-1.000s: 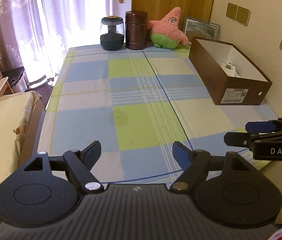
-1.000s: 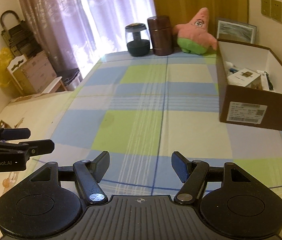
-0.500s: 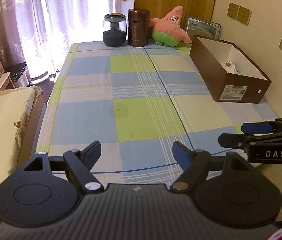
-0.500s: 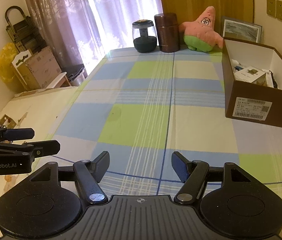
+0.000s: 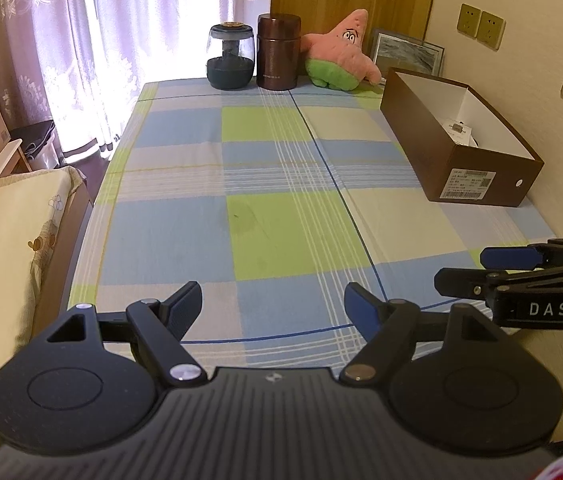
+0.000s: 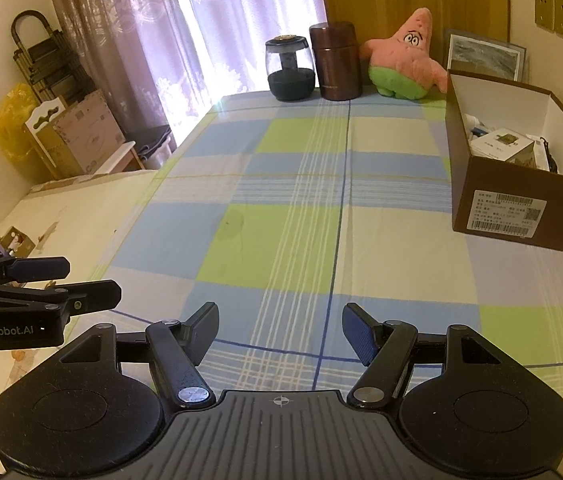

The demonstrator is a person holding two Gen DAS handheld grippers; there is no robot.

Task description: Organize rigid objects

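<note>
The left gripper (image 5: pixel 273 306) and right gripper (image 6: pixel 279 330) are held level and side by side over the near edge of the checked tablecloth (image 5: pixel 281 208), both spread wide and empty. The brown box (image 6: pixel 521 184), holding small packages (image 6: pixel 501 146), is set along the right edge by the wall.

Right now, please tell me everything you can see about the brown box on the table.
The brown box is an open, lidless cardboard carton, brown outside and white inside. It rests flat on the checked tablecloth near the wall. A white barcode label and a small round hole mark its near end. Inside lie a white packet and other small items. Neither gripper touches it.
</note>
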